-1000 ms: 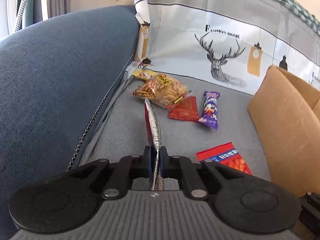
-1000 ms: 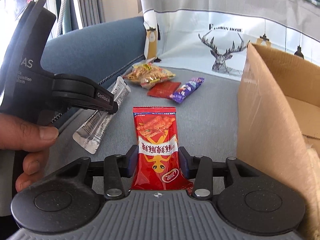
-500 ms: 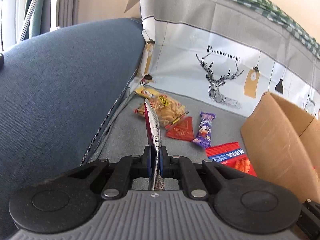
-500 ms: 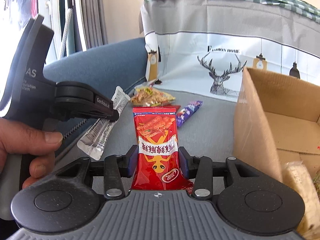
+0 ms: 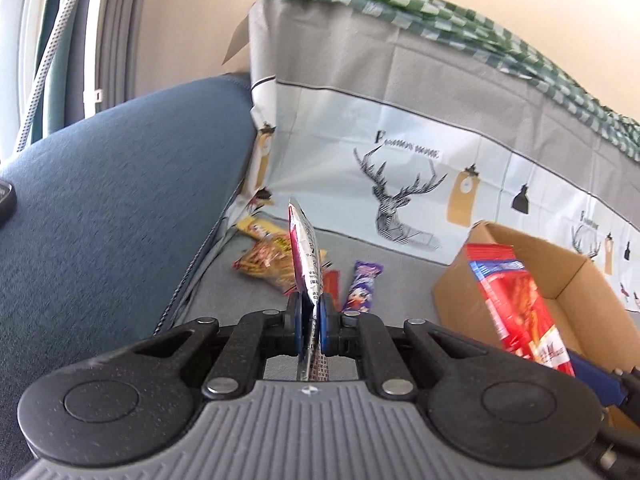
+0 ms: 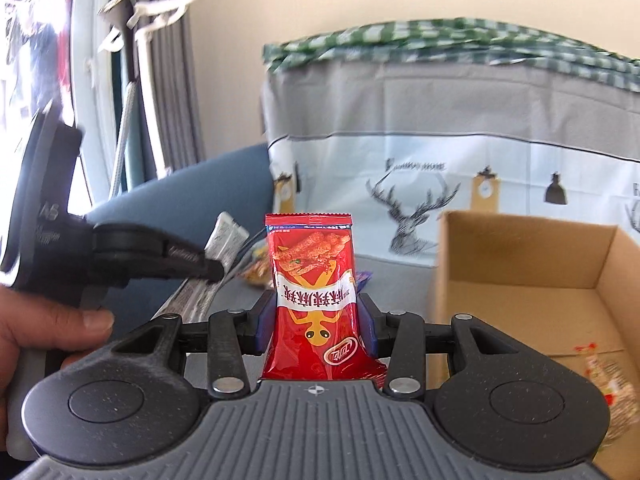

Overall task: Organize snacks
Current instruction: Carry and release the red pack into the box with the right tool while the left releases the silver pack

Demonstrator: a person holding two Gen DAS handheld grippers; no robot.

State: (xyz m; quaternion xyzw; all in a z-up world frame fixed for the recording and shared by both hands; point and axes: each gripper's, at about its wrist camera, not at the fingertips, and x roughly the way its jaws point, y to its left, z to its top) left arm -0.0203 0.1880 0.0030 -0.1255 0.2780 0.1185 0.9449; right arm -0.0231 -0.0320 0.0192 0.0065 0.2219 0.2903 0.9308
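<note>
Red snack packet [image 6: 312, 292] was held upright, long axis vertical, clamped in the right gripper [image 6: 314, 320]; cardboard box [image 6: 520, 264] was seen open at 3 o'clock, nearer this hand. Silver sachet [image 5: 306, 256] was pinched edge-on in the left gripper [image 5: 308, 322], box at 2 o'clock. Both grippers were pitched slightly down above the sofa seat [image 5: 400, 276]
</note>
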